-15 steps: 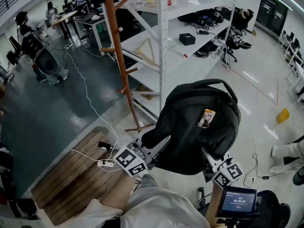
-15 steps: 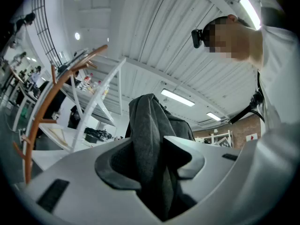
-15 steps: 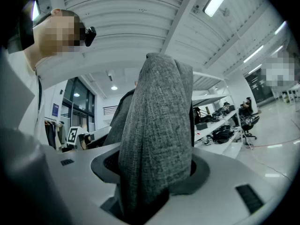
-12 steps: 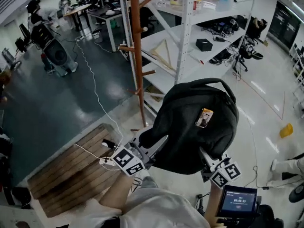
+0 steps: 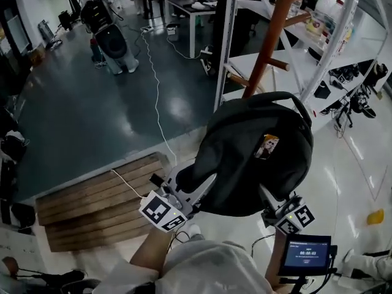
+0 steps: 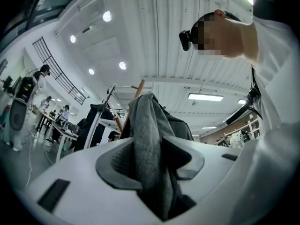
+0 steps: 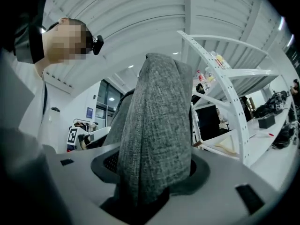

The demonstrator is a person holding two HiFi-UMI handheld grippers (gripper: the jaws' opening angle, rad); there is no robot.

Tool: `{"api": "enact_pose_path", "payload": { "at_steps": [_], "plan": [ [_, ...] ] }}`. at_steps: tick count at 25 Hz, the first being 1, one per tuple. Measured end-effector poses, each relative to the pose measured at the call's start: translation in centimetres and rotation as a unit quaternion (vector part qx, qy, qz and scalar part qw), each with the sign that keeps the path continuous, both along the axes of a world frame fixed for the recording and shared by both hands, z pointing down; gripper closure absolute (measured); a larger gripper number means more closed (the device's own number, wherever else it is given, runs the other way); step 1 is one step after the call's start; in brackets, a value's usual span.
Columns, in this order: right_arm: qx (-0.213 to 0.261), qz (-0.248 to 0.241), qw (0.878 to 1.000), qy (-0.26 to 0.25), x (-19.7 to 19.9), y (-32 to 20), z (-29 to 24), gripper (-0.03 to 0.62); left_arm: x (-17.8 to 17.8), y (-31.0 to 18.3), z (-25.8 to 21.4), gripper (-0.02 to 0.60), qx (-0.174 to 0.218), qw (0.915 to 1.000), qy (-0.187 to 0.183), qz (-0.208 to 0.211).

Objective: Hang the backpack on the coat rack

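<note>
small screen [image 5: 307, 256]: closest to me, just under the backpack's right corner. It's lit up, but too small to read.
left tool [image 5: 197, 187]: clamped on a fold of the backpack's grey fabric at its lower left. The fabric fills the gap between the jaws.
right tool [image 5: 270, 198]: same deal at the backpack's lower right, with the jaws pinching a thick grey fold.
backpack [image 5: 245, 158]: dark, held up off the floor between my two tools. The top handle [image 5: 293, 103] is on the far side and there's a little picture tag [image 5: 267, 146] on the face toward me. Not hung on a peg yet.
wooden pallet [image 5: 92, 201]: on the floor, down left of the backpack.
white cable [image 5: 157, 97]: snakes across the floor from the pallet, away past the backpack's left side.
coat rack [image 5: 272, 32]: orange-brown pole with pegs, right behind the backpack and rising past its top edge. Can't tell if they touch.
white shelving [image 5: 224, 48]: around the coat rack, beyond the backpack, with bottles [image 5: 324, 11] up top.
bench [image 5: 190, 5]: way off, beyond the backpack's upper left.
</note>
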State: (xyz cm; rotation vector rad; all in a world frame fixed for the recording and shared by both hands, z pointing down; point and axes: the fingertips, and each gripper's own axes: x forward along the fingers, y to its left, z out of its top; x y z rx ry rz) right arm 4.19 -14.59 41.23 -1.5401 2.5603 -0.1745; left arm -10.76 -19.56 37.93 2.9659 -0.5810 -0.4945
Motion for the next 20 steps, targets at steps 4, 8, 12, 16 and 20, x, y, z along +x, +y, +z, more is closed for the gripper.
{"api": "enact_pose_path", "payload": {
  "at_steps": [4,8,12,16,20],
  "plan": [
    [0.018,-0.022,1.0,-0.01,0.7,-2.1,-0.9,0.341,0.5,-1.2,-1.5,0.408,0.018,0.9996,-0.01,-0.019],
    [0.036,-0.048,0.998,-0.029,2.5,-3.8,-2.2,0.341,2.2,-2.1,-2.7,0.407,0.029,0.9985,-0.019,-0.042],
    [0.04,-0.068,0.996,-0.03,3.9,-5.1,-2.6,0.341,3.1,-2.5,-3.4,0.407,0.022,0.9973,-0.025,-0.065],
    [0.042,-0.1,0.993,-0.039,4.4,-6.8,-3.1,0.341,3.4,-3.4,-4.0,0.407,0.026,0.9948,-0.03,-0.094],
    [0.028,-0.128,0.99,-0.05,5.3,-9.0,-2.4,0.341,4.3,-4.9,-3.4,0.407,0.01,0.9927,-0.038,-0.114]
  ]
}}
